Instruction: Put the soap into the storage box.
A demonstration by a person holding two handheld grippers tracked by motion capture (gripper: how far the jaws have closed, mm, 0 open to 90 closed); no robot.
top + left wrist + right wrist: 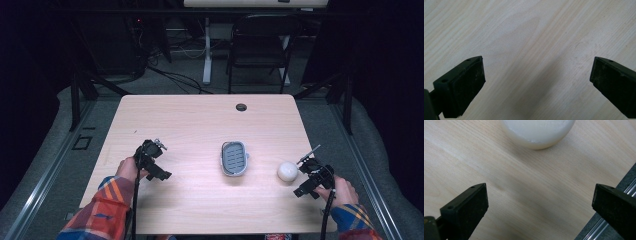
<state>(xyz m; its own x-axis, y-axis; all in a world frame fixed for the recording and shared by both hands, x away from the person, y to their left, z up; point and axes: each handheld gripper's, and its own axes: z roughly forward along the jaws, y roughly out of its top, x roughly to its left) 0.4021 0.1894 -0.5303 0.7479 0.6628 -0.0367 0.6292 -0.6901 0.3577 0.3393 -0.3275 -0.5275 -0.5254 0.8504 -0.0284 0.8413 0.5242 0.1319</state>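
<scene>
- The white ball point(287, 171) sits on the counter point(200, 120), near its right edge, just beside the right hand-held gripper point(306, 176) and apart from it.
- In the right gripper view the ball point(537, 132) lies ahead of the jaws, which stand spread wide with bare wood between them; nothing is gripped.
- The grey slotted tray point(234, 158) rests in the middle of the counter, well apart from the ball, and looks empty.
- The left hand-held gripper point(159, 159) hangs over the left part of the counter, jaws spread, with plain wood point(531, 50) under them.
- Judged from this, the work is at its very start: the ball is not yet picked up.
- What seems left: close on the ball, lift it, carry it across, and probably set it in the tray.
</scene>
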